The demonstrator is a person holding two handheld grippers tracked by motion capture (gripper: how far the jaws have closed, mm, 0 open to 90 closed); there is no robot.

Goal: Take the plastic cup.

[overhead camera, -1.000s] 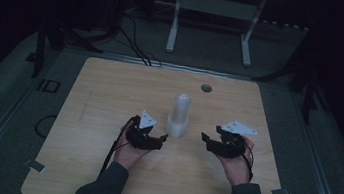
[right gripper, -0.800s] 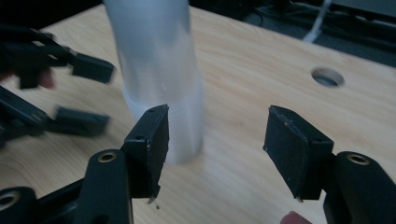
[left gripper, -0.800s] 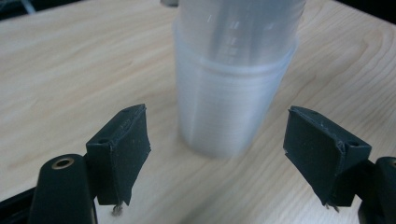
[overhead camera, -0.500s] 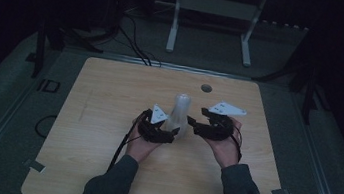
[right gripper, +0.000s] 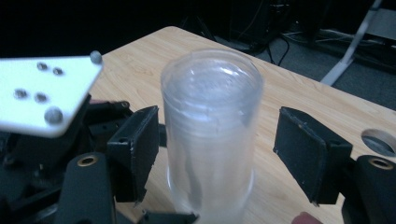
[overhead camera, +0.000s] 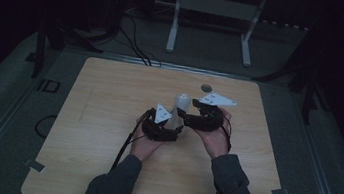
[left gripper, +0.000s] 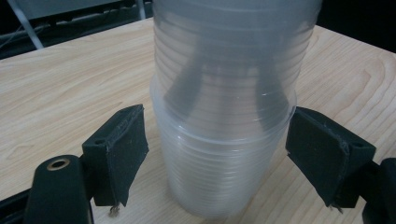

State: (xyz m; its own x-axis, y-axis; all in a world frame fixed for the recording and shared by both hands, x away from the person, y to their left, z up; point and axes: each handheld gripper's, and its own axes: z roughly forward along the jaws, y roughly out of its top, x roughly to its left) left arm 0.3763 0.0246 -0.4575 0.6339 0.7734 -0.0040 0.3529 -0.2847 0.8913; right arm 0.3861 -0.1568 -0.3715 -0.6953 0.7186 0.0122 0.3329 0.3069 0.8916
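Observation:
A tall stack of clear plastic cups (overhead camera: 180, 107) stands upside down in the middle of the wooden table (overhead camera: 101, 118). My left gripper (overhead camera: 172, 128) reaches in from the left, low on the stack (left gripper: 224, 140). Its jaws have just been opening and stand either side of the lower cups, the left pad a little clear, the right pad close to the rim. My right gripper (overhead camera: 187, 117) comes from the right, higher up. Its jaws have just been opening too. The stack's top (right gripper: 212, 116) stands between its pads with a gap on both sides.
A small round hole (overhead camera: 206, 88) lies in the tabletop beyond the stack, also visible as the hole (right gripper: 378, 140) at the right. A white metal frame (overhead camera: 212, 6) and cables (overhead camera: 136, 47) stand on the dark floor behind the table.
Both hands have come inward from either side of the stack and now flank it. Both pairs of jaws stand wider. The right gripper has risen toward the stack's upper part.

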